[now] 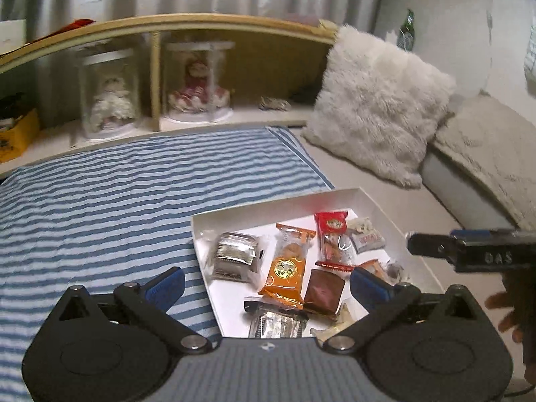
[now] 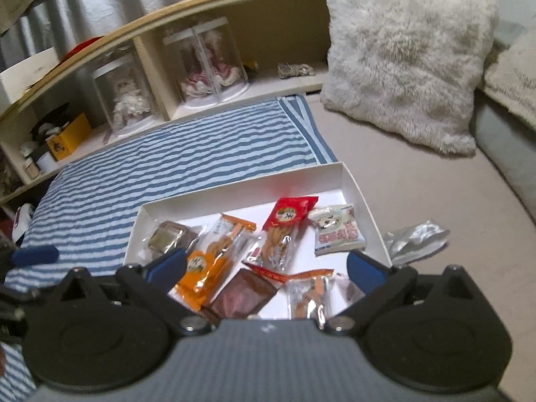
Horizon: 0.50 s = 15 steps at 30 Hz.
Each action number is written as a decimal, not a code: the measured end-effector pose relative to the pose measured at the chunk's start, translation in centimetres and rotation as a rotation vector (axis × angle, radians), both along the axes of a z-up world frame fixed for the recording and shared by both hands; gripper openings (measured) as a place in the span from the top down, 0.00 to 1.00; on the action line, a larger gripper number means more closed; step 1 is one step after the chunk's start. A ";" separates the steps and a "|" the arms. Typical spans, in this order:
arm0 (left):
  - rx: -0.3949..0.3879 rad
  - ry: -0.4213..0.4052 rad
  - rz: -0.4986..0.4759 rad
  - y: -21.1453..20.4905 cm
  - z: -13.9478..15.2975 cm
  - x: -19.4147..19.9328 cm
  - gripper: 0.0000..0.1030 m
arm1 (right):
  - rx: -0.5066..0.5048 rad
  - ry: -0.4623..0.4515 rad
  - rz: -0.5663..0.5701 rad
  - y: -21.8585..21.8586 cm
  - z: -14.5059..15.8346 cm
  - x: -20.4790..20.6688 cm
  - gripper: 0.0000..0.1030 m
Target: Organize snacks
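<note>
A shallow white box (image 1: 268, 204) lies on the bed where the striped cloth ends. Inside are several wrapped snacks: an orange packet (image 1: 288, 268), a red one (image 1: 331, 234), a white one (image 1: 365, 234), a brown one (image 1: 323, 289) and a silver one (image 1: 234, 258). My left gripper (image 1: 266, 273) hovers open above the box, holding nothing. My right gripper (image 2: 266, 256) is also open and empty over the same box (image 2: 234, 191), and its black body shows in the left wrist view (image 1: 469, 248). One silver packet (image 2: 415, 238) lies outside the box, to its right.
A blue-and-white striped cloth (image 1: 134, 184) covers the bed to the left. A fluffy white pillow (image 2: 408, 60) leans at the back right beside a grey cushion (image 1: 485, 154). The headboard shelf (image 1: 201, 23) holds two dolls in clear cases and a yellow box (image 2: 70, 137).
</note>
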<state>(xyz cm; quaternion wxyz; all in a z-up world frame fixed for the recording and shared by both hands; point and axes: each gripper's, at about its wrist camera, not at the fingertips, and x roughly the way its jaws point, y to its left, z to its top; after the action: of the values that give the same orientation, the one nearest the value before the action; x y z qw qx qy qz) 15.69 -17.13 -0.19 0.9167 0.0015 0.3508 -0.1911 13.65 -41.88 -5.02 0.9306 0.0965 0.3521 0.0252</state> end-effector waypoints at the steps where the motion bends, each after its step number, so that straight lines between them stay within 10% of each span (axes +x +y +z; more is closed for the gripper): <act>1: -0.010 -0.002 0.014 0.2 0.3 -0.5 0.00 | 0.000 -0.011 0.005 0.0 0.3 -0.7 0.01; 15: 0.075 -0.098 0.157 1.5 1.5 -7.4 0.00 | -0.042 -0.108 0.076 0.3 3.3 -9.4 0.01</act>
<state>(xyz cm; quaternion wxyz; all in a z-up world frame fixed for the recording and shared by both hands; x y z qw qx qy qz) 8.27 -15.68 1.31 0.9442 0.0176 0.3116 -0.1051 4.20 -41.54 -1.77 0.9485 0.0620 0.3052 0.0583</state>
